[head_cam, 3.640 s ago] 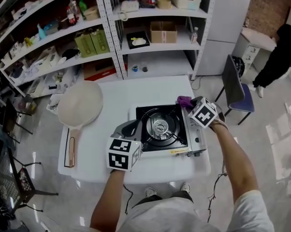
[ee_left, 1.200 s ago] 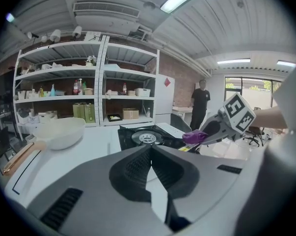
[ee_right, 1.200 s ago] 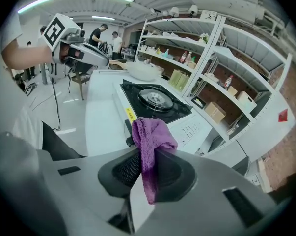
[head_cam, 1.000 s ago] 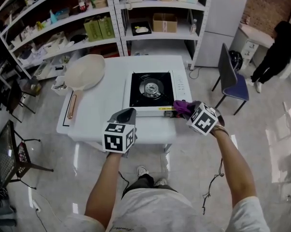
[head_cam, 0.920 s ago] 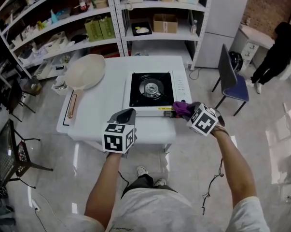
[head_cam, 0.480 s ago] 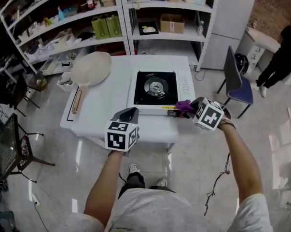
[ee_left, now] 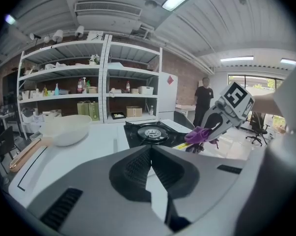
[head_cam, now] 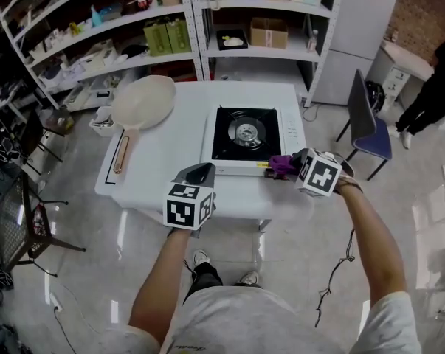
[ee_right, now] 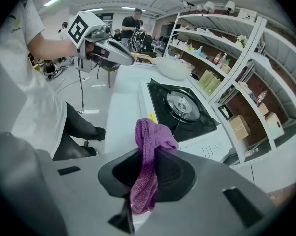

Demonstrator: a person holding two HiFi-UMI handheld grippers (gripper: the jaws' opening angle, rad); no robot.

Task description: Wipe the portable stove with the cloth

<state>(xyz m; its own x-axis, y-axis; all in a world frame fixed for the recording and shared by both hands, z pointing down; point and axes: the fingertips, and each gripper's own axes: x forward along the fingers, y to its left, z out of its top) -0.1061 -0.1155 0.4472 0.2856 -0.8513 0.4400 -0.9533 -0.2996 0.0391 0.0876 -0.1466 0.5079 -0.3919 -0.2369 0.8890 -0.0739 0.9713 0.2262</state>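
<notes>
1. Our right tool [ee_right: 148,154] is clamped on the cloth [ee_right: 148,132]. The purple cloth is pinched between the jaws, with a bunch rising above them and a tail hanging below.
2. In the head view this tool holds the cloth at the near edge of the stove [head_cam: 246,134], by its near right corner. We cannot tell whether the cloth touches the stove.
3. The stove lies just ahead of the right tool. It has a black top with a round burner [head_cam: 246,131] in the middle, and a white control strip runs along the side to the tool's right.
4. Our left tool [ee_left: 150,149] has its jaws together, with nothing between them.
5. The left tool hangs over the near edge of the table [head_cam: 170,150], to the left of the right tool and clear of the stove. The stove sits ahead of it and to its right.
6. A pale pan [head_cam: 142,102] with a wooden handle lies on the table ahead of the left tool and to its left, well apart from the stove.
7. Beyond the table, ahead of both tools, stand shelves [head_cam: 170,21] full of boxes and bottles.
8. A chair [head_cam: 366,124] stands on the floor to the right of the right tool, and a person [head_cam: 436,87] in dark clothes stands farther right.
</notes>
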